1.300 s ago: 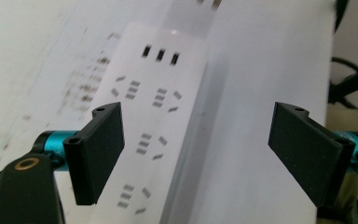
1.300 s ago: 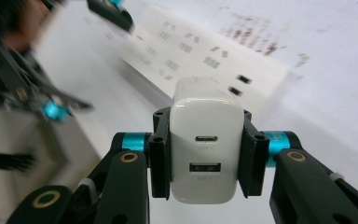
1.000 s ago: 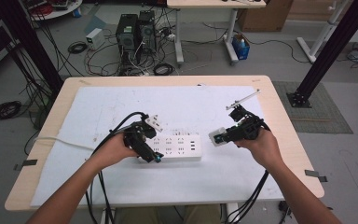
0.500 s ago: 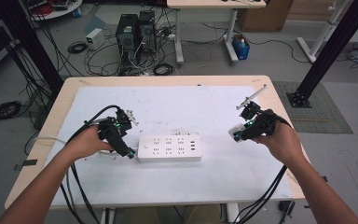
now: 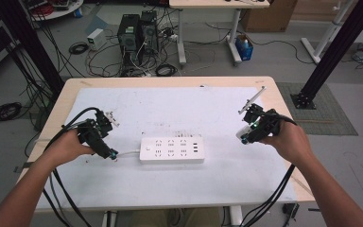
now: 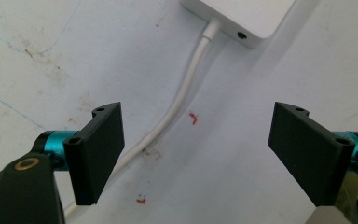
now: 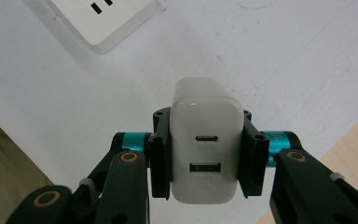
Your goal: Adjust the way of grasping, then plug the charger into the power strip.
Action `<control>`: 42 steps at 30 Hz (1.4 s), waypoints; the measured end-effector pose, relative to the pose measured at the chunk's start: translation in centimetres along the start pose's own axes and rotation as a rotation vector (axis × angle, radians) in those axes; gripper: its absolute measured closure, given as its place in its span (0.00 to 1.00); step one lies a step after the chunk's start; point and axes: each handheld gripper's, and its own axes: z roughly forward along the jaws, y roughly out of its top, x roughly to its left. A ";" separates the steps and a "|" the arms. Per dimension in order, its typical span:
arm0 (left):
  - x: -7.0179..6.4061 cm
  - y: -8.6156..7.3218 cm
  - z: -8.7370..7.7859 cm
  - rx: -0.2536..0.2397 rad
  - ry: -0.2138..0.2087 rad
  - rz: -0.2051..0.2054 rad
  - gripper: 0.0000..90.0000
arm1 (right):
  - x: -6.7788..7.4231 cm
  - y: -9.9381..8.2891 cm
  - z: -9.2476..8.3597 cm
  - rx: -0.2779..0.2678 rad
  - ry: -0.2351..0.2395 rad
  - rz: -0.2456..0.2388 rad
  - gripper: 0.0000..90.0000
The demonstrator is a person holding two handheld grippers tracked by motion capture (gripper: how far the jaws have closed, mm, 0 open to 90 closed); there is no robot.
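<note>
A white power strip (image 5: 172,150) lies flat in the middle of the white mat; its corner shows in the left gripper view (image 6: 242,16) and in the right gripper view (image 7: 103,19). Its white cord (image 6: 182,100) runs out toward my left gripper (image 5: 111,154), which stands open to the left of the strip with the cord passing under its jaws (image 6: 196,156). My right gripper (image 5: 244,137) hovers to the right of the strip, shut on a white USB charger (image 7: 206,140) whose two ports face the camera.
The mat (image 5: 179,109) covers most of the wooden table (image 5: 283,101). Black cables trail from both grippers off the table's front edge. Computer towers (image 5: 135,29) and loose cables sit on the floor beyond the table.
My left gripper has drawn away leftward from the power strip, where it rested a second ago. My right gripper with the charger has shifted right, away from the strip.
</note>
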 end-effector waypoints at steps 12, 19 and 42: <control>0.0 -0.4 -0.7 0.008 0.006 0.057 0.21 | 0.3 0.6 -0.8 -0.006 0.021 -0.040 0.69; 0.1 -0.7 -0.8 -0.022 0.030 0.048 0.21 | 0.5 2.4 -0.7 0.000 0.024 -0.082 0.69; 0.6 -1.7 1.3 -0.019 -0.003 0.047 0.21 | 2.2 11.2 3.1 0.044 0.190 -0.295 0.69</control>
